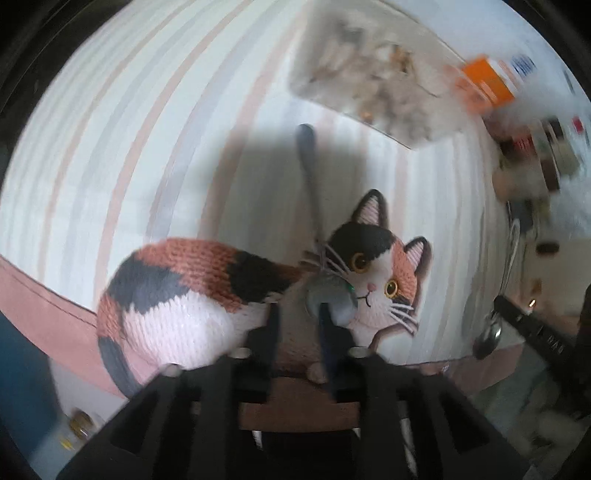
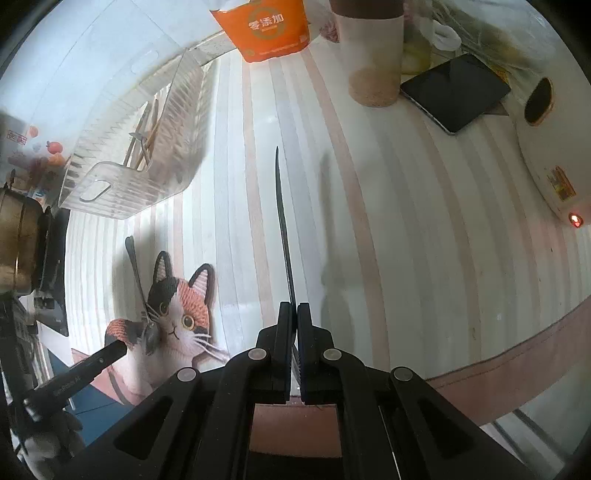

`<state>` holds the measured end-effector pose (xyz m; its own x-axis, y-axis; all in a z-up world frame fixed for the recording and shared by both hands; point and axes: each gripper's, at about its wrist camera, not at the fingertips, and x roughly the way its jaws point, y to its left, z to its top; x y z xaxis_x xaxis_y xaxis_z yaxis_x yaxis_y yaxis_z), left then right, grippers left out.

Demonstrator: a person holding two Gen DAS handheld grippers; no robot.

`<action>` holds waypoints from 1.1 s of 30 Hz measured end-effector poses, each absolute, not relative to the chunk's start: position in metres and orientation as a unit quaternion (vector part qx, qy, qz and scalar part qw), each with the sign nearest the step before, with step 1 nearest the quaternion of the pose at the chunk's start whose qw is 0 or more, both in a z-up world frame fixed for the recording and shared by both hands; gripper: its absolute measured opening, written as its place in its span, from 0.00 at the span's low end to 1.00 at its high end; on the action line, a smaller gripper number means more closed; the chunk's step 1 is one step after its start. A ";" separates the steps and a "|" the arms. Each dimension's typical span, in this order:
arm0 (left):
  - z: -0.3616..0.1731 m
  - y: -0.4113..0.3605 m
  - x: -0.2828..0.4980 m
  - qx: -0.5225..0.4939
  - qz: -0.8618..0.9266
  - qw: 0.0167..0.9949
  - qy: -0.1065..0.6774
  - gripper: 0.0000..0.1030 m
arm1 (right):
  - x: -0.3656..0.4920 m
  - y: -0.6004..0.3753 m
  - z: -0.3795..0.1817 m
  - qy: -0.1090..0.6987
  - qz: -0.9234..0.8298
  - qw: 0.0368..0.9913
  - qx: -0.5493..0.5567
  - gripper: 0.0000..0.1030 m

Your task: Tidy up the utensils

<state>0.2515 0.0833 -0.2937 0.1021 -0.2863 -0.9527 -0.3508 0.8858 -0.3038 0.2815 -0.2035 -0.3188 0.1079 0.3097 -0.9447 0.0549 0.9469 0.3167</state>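
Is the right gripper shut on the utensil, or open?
Shut: right gripper pads press together on the utensil, which sticks forward.

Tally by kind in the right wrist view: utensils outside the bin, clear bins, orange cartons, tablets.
Utensils outside the bin: 2, a spoon and a thin utensil in the right gripper
Bin: 1
Carton: 1
Tablet: 1
Total: 5

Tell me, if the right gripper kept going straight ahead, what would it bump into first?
Probably nothing soon: the right gripper, shut on a thin utensil, points along bare striped tablecloth; depth is unclear.
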 end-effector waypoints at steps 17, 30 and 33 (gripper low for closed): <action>-0.318 0.033 0.279 -0.230 0.050 0.674 0.700 0.25 | 0.286 -0.206 -0.333 0.667 0.072 0.730 0.130 0.02; -0.307 0.071 0.241 -0.256 0.069 0.689 0.675 0.41 | 0.287 -0.222 -0.322 0.652 0.065 0.739 0.155 0.02; -0.305 0.083 0.238 -0.234 0.063 0.699 0.672 0.41 | 0.287 -0.221 -0.322 0.653 0.067 0.738 0.155 0.02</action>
